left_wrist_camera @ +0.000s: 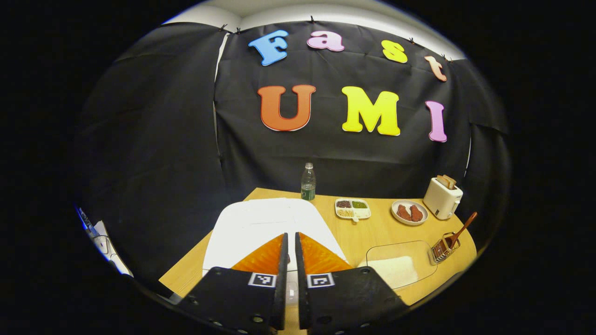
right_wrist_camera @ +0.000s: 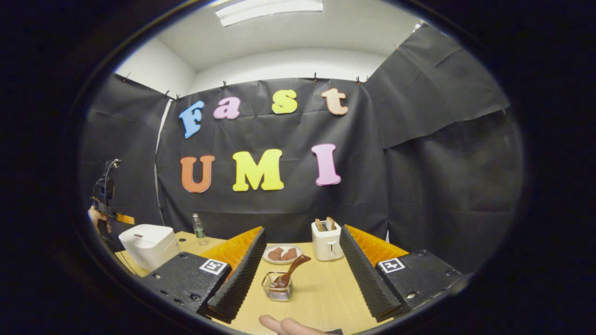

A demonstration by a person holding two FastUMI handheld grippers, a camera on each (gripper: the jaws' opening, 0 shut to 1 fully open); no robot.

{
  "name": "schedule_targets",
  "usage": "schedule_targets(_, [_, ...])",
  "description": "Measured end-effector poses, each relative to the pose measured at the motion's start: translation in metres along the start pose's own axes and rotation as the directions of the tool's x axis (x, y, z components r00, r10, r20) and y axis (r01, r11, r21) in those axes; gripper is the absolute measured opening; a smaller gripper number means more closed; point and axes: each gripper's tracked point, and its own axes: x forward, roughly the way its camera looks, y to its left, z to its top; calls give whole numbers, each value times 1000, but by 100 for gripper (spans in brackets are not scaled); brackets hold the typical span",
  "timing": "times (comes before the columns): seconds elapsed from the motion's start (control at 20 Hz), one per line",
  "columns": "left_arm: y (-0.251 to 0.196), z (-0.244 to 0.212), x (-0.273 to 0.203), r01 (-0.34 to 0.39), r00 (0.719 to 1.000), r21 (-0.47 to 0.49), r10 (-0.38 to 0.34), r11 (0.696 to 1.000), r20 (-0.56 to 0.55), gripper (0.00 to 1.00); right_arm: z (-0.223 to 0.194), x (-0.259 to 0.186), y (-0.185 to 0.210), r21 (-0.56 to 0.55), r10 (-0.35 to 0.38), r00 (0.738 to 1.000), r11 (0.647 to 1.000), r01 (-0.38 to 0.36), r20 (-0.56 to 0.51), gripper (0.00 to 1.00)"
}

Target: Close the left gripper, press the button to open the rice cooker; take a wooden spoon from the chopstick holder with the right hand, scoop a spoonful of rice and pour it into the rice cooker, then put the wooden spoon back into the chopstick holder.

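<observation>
My left gripper [left_wrist_camera: 290, 260] has its fingers pressed nearly together, and the white rice cooker [left_wrist_camera: 260, 228] lies straight beyond and below them, lid down. My right gripper [right_wrist_camera: 298, 274] is spread wide; between its fingers ahead, the wooden spoon [right_wrist_camera: 291, 272] leans rightward in the chopstick holder [right_wrist_camera: 277, 287].

Glossy plastic rice cooker [right_wrist_camera: 148, 244]; wire chopstick holder [right_wrist_camera: 277, 286]; wooden spoon [right_wrist_camera: 289, 271].

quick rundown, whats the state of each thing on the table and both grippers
rice cooker: lid shut
left gripper: shut, above the cooker lid
right gripper: open, holding nothing
wooden spoon: in the chopstick holder, leaning
toaster: bread slices up in the slots
water bottle: upright, capped
rice container: open, holds rice
plate: holds two brown pieces
</observation>
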Motion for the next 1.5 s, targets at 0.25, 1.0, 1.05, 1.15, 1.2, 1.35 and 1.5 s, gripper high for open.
schedule_targets(0.25, [17, -24, 21, -70, 993, -9, 68, 998, -91, 0, -12, 2, -2, 28, -4, 1000, 1000, 4, -12, 100])
schedule_targets(1.0, [17, -50, 29, -81, 980, -73, 66, 994, -187, 0, -32, 3, -16, 4, -21, 998, 1000, 21, -64, 100])
schedule_targets(1.05, [16, -45, 24, -82, 983, -71, 69, 994, -168, 0, -32, 2, -17, -3, -23, 998, 1000, 23, -64, 100])
schedule_targets(1.15, [16, -21, 11, -91, 993, -61, 86, 994, -87, 0, -31, -3, -18, -11, -26, 998, 1000, 25, -60, 96])
schedule_targets(1.2, [17, -8, 3, -100, 994, -54, 98, 993, -44, 0, -30, -5, -17, -13, -27, 998, 1000, 26, -60, 100])
schedule_targets(1.35, [2, 9, -28, -76, 997, -69, 76, 995, -6, 0, -31, -9, -17, -15, -27, 998, 1000, 27, -64, 96])
schedule_targets(1.5, [-13, 20, -52, -34, 998, -53, 36, 998, 53, 66, -37, -7, -23, -16, -54, 996, 998, 53, -71, 96])
